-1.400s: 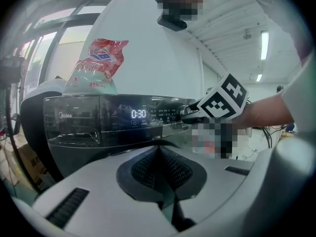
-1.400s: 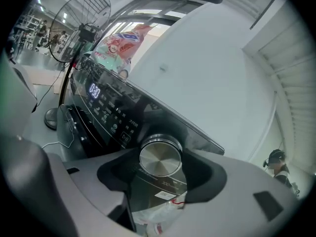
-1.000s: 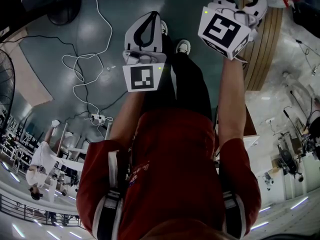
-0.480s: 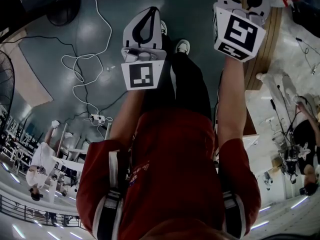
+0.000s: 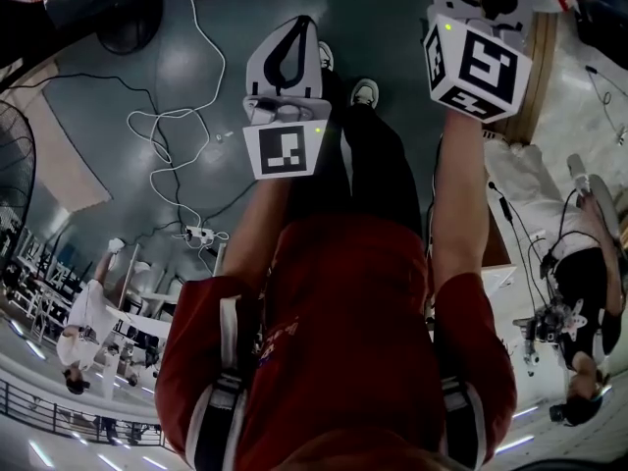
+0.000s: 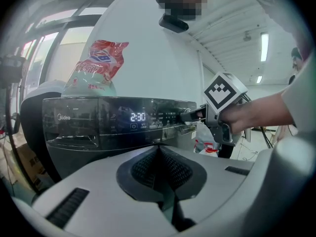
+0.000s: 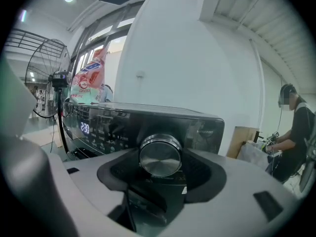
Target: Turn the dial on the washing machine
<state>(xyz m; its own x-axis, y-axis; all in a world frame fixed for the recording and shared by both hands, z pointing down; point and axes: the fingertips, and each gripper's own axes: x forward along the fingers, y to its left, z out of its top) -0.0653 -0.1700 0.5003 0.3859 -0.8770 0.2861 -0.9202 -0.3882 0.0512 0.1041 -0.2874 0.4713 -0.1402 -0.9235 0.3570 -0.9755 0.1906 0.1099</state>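
The person wears a red short-sleeved shirt point(image 5: 334, 341) with black-and-white striped cuffs point(image 5: 211, 430), black trousers point(image 5: 378, 175) and white shoes point(image 5: 364, 91). Behind the left claw point(image 6: 159, 152) and right claw point(image 7: 159, 157), white cubes point(image 5: 286, 151) bear black square markers.

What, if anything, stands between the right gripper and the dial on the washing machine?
Nothing visible does. The right gripper is at the silver dial on the washing machine. The dial sits between its jaws, which appear to close on its sides, and no other object is in the gap.

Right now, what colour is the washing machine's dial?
The dial is shiny silver metal, clearest in the right gripper view.
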